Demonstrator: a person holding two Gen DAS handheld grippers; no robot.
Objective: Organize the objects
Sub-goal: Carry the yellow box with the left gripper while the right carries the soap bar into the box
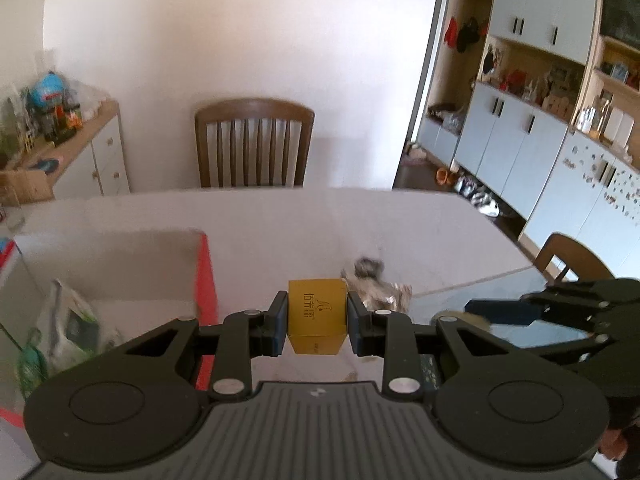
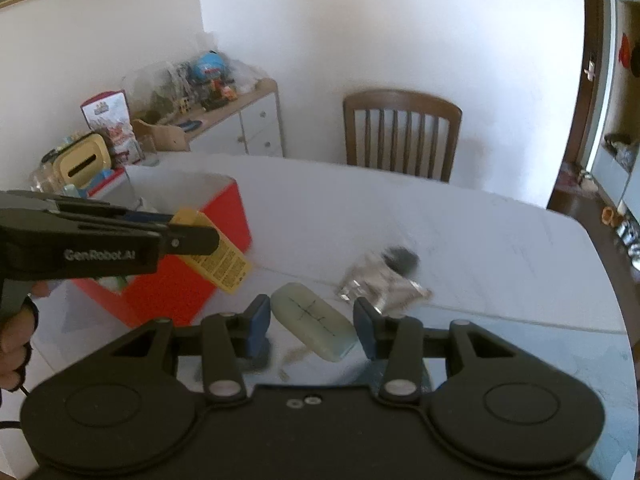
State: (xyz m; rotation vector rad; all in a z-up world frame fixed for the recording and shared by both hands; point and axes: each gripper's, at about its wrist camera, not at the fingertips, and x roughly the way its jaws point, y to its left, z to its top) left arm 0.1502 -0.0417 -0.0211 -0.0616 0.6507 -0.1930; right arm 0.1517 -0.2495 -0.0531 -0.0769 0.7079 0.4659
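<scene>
You are gripping a small mustard-yellow cardboard carton with printed characters on its face in your left gripper; both blue pads are pressing on its sides and the carton is hanging clear of the white tabletop. In the right wrist view that same carton is showing just in front of the near corner of the red-sided open bin with pale inner walls, close to its rim and not yet over the opening.

Your right gripper is standing part open around a pale greenish translucent oblong case with rounded ends. The case is lying slantwise between the fingers; its upper end is close to the left pad, but whether the pads are truly pressing on it, or whether it is lifted off the table, you cannot tell from here.

Beyond that case, farther from the red bin, a crumpled silvery wrapper with a dark tuft on it is lying on the table, untouched.

As I judge it, you are carrying the carton toward the red bin, which is already holding a white and green plastic bag. The next move is calling for you to bring the carton over the rim before releasing it, and keep your two grippers apart as they are converging on one bin.
</scene>
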